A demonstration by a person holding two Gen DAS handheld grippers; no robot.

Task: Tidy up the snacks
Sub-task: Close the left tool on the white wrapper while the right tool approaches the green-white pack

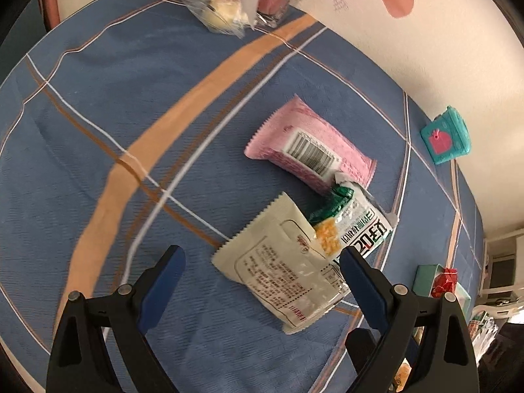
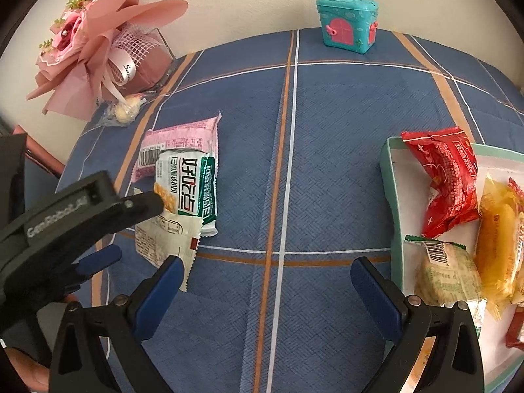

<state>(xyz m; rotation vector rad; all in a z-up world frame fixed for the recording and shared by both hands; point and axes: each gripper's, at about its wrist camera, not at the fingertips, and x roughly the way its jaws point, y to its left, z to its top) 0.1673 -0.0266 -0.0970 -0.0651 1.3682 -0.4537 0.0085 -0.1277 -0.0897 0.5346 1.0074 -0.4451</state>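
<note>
Three snack packets lie overlapping on the blue checked cloth: a cream packet (image 1: pixel 285 278) (image 2: pixel 163 239), a green-and-white packet (image 1: pixel 353 222) (image 2: pixel 190 186) resting on it, and a pink packet (image 1: pixel 311 147) (image 2: pixel 180 144) behind. My left gripper (image 1: pixel 262 281) (image 2: pixel 131 229) stands open, pointing steeply down over the cream packet. The packet lies between its fingers, near the right pad (image 1: pixel 360 281), and is not squeezed. My right gripper (image 2: pixel 268 268) is open over bare cloth with nothing in it. To its right, a pale green tray (image 2: pixel 389 180) (image 1: pixel 425 275) holds a red packet (image 2: pixel 448 177), a yellow packet (image 2: pixel 501 235) and a green-trimmed one (image 2: pixel 448 271).
A clear-wrapped bun (image 1: pixel 222 13) (image 2: pixel 124 111) lies at the far left beside a pink flower bouquet (image 2: pixel 91 49). A teal toy box (image 2: pixel 347 23) (image 1: pixel 445 137) stands at the back by the wall. A hand (image 2: pixel 29 370) shows at the lower left.
</note>
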